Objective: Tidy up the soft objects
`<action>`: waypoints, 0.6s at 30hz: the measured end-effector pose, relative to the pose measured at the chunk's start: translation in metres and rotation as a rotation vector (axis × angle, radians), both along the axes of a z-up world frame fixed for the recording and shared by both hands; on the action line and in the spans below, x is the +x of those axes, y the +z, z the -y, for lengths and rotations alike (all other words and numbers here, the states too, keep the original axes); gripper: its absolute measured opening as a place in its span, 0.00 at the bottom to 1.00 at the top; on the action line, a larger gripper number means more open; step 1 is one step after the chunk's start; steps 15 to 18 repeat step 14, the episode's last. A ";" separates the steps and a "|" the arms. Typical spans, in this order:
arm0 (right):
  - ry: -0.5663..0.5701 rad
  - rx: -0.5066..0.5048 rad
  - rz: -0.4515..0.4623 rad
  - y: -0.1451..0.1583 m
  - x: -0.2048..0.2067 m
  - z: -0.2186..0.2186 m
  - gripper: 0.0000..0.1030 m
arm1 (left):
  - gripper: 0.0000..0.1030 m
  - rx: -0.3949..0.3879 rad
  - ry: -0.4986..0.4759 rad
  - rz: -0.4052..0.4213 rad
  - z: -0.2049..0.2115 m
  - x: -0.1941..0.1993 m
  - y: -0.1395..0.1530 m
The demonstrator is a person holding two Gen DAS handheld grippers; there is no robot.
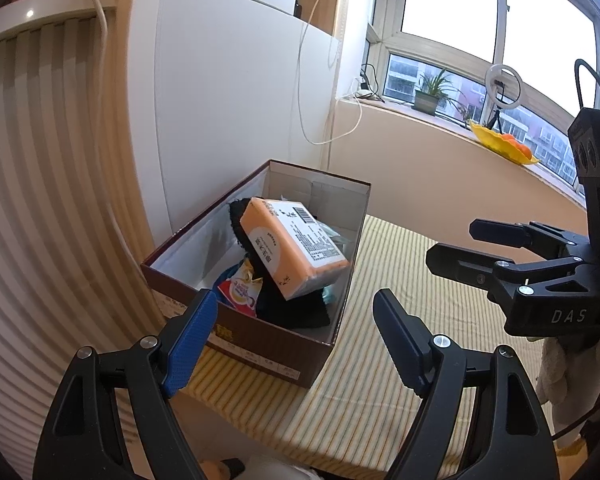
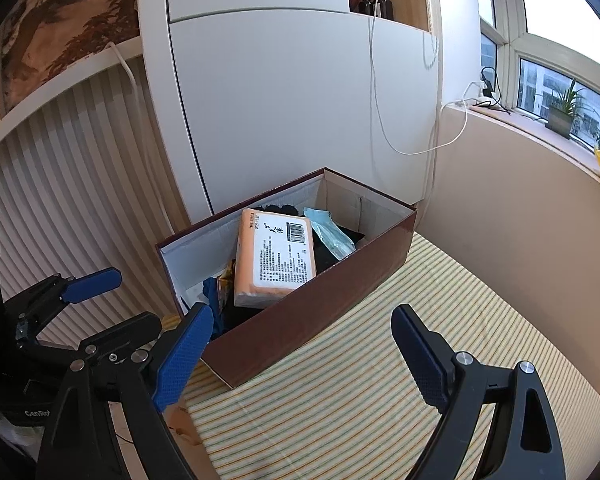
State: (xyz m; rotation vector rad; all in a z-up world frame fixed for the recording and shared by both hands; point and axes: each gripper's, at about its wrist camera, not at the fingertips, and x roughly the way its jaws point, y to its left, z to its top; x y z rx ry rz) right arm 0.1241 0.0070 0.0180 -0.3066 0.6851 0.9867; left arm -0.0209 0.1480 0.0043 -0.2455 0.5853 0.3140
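Both tools, left tool (image 1: 294,338) and right tool (image 2: 302,354), hang released and empty before the filled box (image 2: 320,300) on the striped worktop (image 2: 420,340).

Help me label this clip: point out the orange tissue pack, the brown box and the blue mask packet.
orange tissue pack (image 2: 276,256): right wrist view, on its white printed label.
brown box (image 2: 324,300): right wrist view, on its near outer wall.
blue mask packet (image 2: 332,236): right wrist view, on the middle of its wrapper.

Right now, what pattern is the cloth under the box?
The cloth has thin yellow, green and white stripes, clearest in the right wrist view.
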 end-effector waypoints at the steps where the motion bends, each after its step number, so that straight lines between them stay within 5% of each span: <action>1: -0.003 -0.001 -0.002 -0.001 0.000 0.000 0.86 | 0.78 0.000 -0.002 0.002 0.000 0.000 0.000; 18: -0.029 -0.004 -0.046 -0.010 0.007 0.013 0.86 | 0.78 -0.001 0.008 0.018 0.003 -0.001 -0.003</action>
